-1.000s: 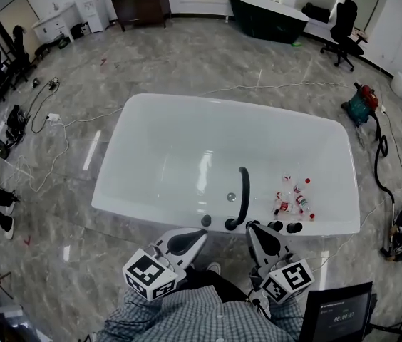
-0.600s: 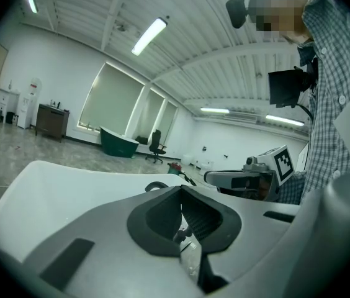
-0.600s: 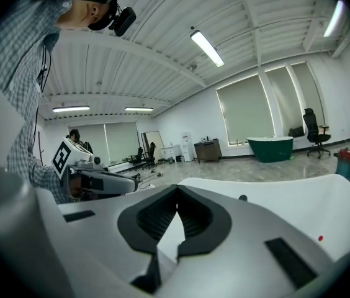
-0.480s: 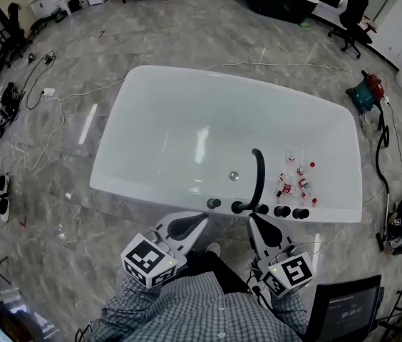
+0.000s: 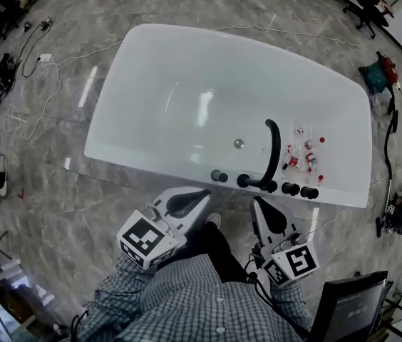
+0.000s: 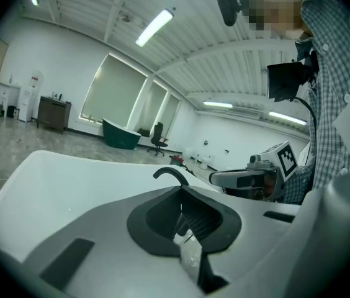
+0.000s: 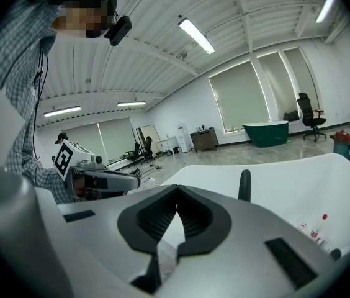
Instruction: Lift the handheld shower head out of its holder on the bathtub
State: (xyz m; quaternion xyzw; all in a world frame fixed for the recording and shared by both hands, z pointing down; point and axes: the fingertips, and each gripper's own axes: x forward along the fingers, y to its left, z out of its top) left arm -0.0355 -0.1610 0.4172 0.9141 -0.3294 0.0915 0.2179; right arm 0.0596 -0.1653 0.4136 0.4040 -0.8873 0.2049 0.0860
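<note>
A white bathtub (image 5: 151,63) fills the middle of the head view. Along its near rim stands a row of black fittings: a tall curved black piece (image 5: 271,152) and several round knobs (image 5: 290,189). From here I cannot tell which of them is the handheld shower head. My left gripper (image 5: 190,199) and right gripper (image 5: 260,206) hover side by side just short of that rim, both shut and holding nothing. The left gripper view has the curved piece (image 6: 170,174) past the shut left gripper (image 6: 184,213). In the right gripper view it (image 7: 244,185) stands beyond the right gripper (image 7: 176,207).
Several small red-and-white bottles (image 5: 304,155) lie inside the tub near its right end. A drain (image 5: 239,143) sits on the tub floor. White cables (image 5: 51,84) trail over the marble floor at left. A monitor (image 5: 347,308) stands at lower right, and tools (image 5: 379,73) lie at right.
The head view has swung down and closer over the tub's near rim. Both grippers have sunk and edged toward the rim together, jaws still shut.
</note>
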